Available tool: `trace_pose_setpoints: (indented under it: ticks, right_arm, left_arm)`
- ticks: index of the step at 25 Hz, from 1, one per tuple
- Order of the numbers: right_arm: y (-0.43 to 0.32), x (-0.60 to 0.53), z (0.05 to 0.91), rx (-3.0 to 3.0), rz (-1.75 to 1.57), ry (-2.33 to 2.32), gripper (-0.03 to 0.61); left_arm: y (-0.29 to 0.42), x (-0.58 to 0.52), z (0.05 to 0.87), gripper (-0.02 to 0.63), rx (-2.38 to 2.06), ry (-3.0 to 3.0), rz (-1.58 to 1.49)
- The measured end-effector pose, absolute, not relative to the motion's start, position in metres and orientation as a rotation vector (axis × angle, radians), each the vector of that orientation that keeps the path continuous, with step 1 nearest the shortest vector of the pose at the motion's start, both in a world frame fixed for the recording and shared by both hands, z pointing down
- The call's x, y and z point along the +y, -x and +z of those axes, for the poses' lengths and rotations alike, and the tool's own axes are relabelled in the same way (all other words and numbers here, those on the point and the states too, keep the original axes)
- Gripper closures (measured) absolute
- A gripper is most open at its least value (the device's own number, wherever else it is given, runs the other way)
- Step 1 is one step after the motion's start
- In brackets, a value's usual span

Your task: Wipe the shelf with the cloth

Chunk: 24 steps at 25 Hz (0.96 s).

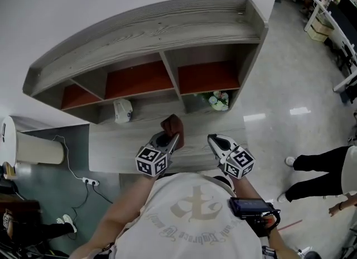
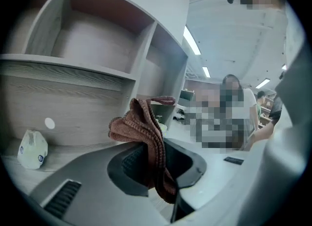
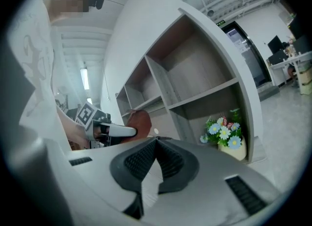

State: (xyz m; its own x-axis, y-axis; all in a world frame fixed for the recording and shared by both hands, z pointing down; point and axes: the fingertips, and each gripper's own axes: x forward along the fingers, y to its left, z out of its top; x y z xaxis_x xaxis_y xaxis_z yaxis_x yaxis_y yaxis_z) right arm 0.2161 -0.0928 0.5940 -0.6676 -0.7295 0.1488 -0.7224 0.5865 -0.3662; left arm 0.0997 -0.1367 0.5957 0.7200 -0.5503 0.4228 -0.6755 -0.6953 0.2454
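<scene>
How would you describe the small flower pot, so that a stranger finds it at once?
Start at the grey wooden shelf unit against the white wall. In its lower right compartment stands the cream pot of blue and white flowers, the only plant; the neighbouring compartment holds a white packet.

The shelf (image 1: 150, 34) stands against the wall, with three compartments side by side in its upper row. The desk (image 1: 111, 146) juts out in front of it at its foot. At the back of the desk a small bag (image 1: 122, 110) lies to the left. A pot of flowers (image 1: 218, 100) stands in the lower right compartment. The cloth (image 1: 172, 124) sits between the jaws of the left gripper (image 1: 170, 136), over the desk, between the bag and the flowers. The right gripper (image 1: 215, 139) is near on its right, jaws together on nothing. A power strip (image 1: 89, 181) lies on the floor left of the desk. A person's legs (image 1: 318, 166) stand well to the right.
</scene>
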Motion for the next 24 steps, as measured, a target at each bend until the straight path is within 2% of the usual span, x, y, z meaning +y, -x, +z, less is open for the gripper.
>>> trace_pose_setpoints:
  ticks: [6,24]
  right_arm:
    - [-0.21,-0.101,0.593,2.806,-0.616,1.253,0.575]
    - [-0.209,-0.107,0.592,2.829,-0.617,1.244,0.575]
  left_arm:
    - [-0.08,-0.137,0.606,0.528,-1.01,-2.51,0.445]
    - [-0.08,-0.136,0.606,0.528,-1.038,-2.523,0.439]
